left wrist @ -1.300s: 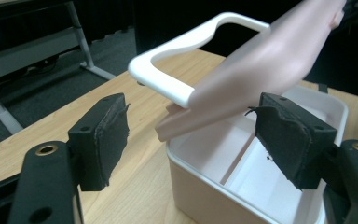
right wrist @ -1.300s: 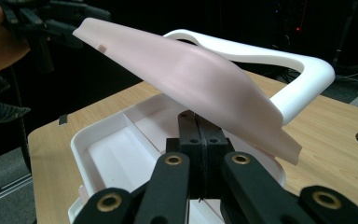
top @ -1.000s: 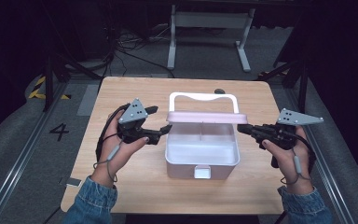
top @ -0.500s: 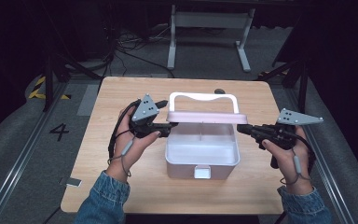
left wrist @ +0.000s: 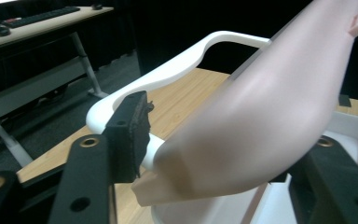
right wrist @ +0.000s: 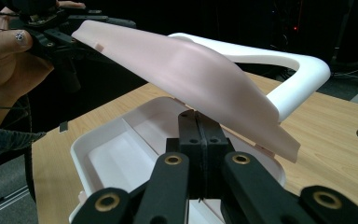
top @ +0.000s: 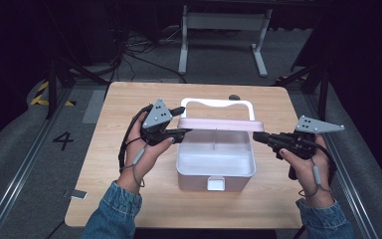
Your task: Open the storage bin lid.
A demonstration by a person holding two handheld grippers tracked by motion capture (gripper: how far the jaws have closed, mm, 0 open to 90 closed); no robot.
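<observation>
Our left gripper [top: 181, 132] jaws have just been closing around pink lid [top: 221, 124], left end between them, pads not visibly pressing. Right gripper [top: 255, 136] pinched shut under right end. Two-handed hold forming. Lid hovers over white box [top: 215, 167], long axis left-right, tilted.

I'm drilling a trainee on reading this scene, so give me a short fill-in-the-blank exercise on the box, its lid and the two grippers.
1. The pink lid is held above a ____ box on the wooden table.
2. Seen from above, a divider splits the box's inside into ____ compartments.
3. The right gripper is ____ beside the lid's end.
4. The left gripper has just been closing, with the ____ between its jaws.

Missing words: white; two; shut; lid
</observation>
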